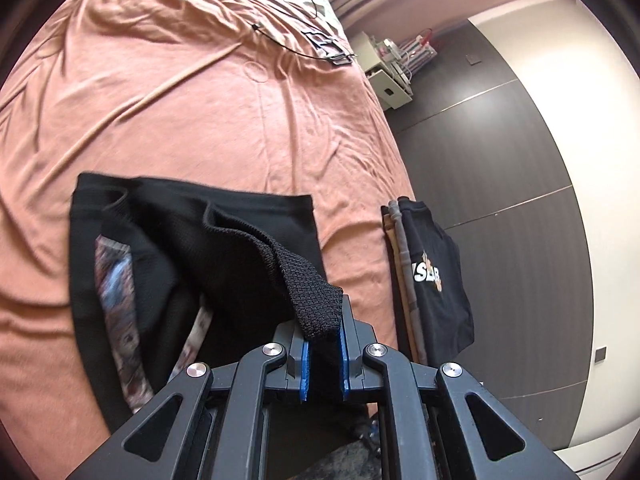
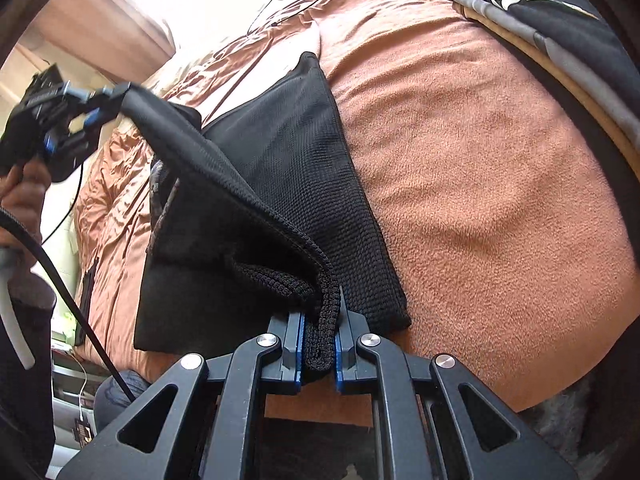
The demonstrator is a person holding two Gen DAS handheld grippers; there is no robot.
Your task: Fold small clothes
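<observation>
A black knit garment [image 1: 248,240] with a patterned inner lining lies on the salmon bedcover [image 1: 200,120]. My left gripper [image 1: 323,344] is shut on a raised corner of its hem, and the blue pads [image 1: 305,364] press the knit from both sides. In the right wrist view the same black garment [image 2: 288,176] lies partly flat while my right gripper [image 2: 320,344] is shut on the other end of the lifted hem. Between the two grips the edge hangs stretched above the rest of the cloth. The left gripper [image 2: 102,100] shows at the far left there, held by a hand [image 2: 24,196].
A stack of folded clothes [image 1: 428,276] topped by a black printed shirt sits at the bed's right edge, also seen as the stack [image 2: 560,28] at top right. A thin black cable [image 1: 280,12] lies near the pillow. Dark floor [image 1: 500,160] and a white shelf [image 1: 386,72] lie beyond.
</observation>
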